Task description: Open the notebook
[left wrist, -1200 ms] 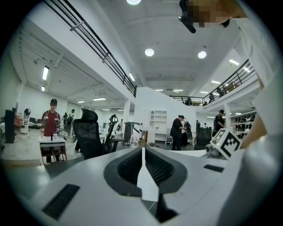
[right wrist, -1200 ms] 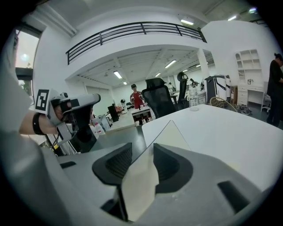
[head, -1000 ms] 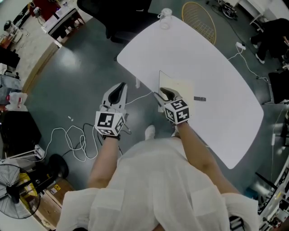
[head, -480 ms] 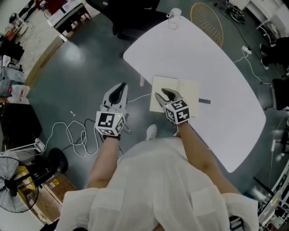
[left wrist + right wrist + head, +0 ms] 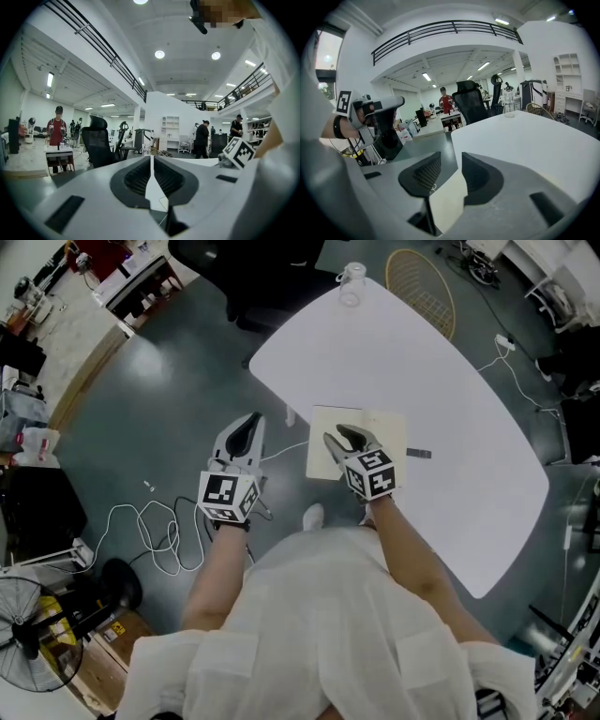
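The notebook [image 5: 386, 432] lies open and flat near the white table's [image 5: 450, 381] near-left edge, its cream pages up. My right gripper [image 5: 337, 437] hovers low over the left page, pointing down at it. In the right gripper view the jaws [image 5: 451, 161] are closing with a clear gap, and the cream page [image 5: 447, 201] shows in that gap without being pressed. My left gripper [image 5: 246, 423] hangs over the floor left of the table. Its jaws [image 5: 151, 161] are shut and empty.
A small dark object [image 5: 419, 454] lies on the table right of the notebook. A clear bottle [image 5: 352, 282] stands at the far end. Beyond it is a wicker chair [image 5: 420, 287]. White cable [image 5: 155, 531] loops on the floor, with a fan [image 5: 28, 652] at lower left.
A second ago the notebook's cover stood raised; it has swung over to the left and now lies flat. Both grippers have stayed about where they were.
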### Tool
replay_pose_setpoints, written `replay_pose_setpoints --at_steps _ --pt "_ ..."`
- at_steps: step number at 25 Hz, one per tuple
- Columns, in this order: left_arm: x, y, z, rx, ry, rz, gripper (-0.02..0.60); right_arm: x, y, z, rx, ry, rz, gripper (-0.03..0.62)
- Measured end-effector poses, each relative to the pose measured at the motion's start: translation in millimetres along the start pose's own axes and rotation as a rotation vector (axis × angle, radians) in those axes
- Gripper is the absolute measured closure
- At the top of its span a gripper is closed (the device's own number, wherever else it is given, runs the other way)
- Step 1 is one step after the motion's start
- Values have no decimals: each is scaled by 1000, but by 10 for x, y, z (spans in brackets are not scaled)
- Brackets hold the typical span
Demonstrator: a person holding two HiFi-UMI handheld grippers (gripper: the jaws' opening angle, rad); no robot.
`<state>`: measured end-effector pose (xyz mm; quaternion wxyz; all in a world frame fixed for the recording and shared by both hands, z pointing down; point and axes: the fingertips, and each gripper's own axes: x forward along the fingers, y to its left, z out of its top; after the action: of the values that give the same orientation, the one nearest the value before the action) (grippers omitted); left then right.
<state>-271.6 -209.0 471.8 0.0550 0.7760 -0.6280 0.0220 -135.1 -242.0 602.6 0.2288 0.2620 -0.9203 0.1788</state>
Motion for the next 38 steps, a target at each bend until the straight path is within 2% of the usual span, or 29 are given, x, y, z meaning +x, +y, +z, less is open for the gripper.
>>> replay_pose_setpoints --at_steps 5,10,19,26,29,33,38 --pt "143 -47 76 6 -9 -18 557 -133 -164 129 3 -41 -32 455" --pt "303 -110 225 22 -35 -49 557 -396 -425 327 4 -115 -107 459" --pt "463 -283 561 43 -77 -97 557 -1398 -1012 806 31 -314 -321 485" --pt "455 -291 871 56 -123 -110 557 -2393 -1327 1063 34 -488 -519 578" --pt "440 -290 1011 60 -148 -109 557 -2832 -1411 1115 44 -554 -591 589" --pt "434 -310 1118 72 -166 -107 557 -3269 -1443 1076 53 -594 -679 591" --pt "406 -411 1233 96 -186 -120 557 -3569 -1395 1101 27 -612 -727 592"
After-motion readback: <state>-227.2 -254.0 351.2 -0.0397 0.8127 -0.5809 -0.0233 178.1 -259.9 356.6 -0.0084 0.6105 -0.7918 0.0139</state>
